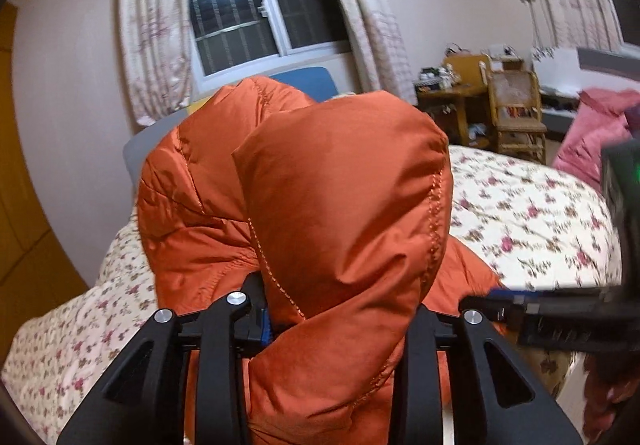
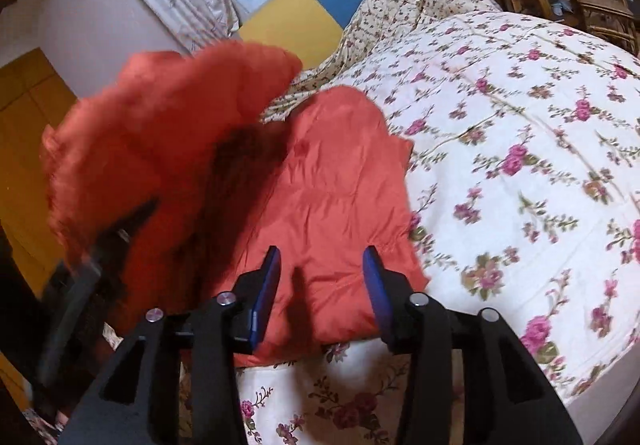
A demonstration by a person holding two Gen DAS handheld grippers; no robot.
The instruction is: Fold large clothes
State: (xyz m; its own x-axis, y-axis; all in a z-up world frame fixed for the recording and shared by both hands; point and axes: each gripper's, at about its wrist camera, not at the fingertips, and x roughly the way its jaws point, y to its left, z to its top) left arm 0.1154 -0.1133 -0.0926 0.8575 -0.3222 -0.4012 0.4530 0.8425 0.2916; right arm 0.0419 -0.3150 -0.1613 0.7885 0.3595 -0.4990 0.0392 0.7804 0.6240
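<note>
no readable text, labels or numbers

The orange quilted puffer jacket is a smooth synthetic cloth with a soft sheen and rows of visible stitching; on the bed it wrinkles finely. The floral quilted bedspread is matt woven cloth, cream with pink roses. The left gripper and the right gripper are matt black moulded plastic with small bright metal pins at the pivots; the right one's fingers carry smooth blue pads. The far curtains are thin matt printed cloth. The chair at far right is glossy yellowish wood.
</note>
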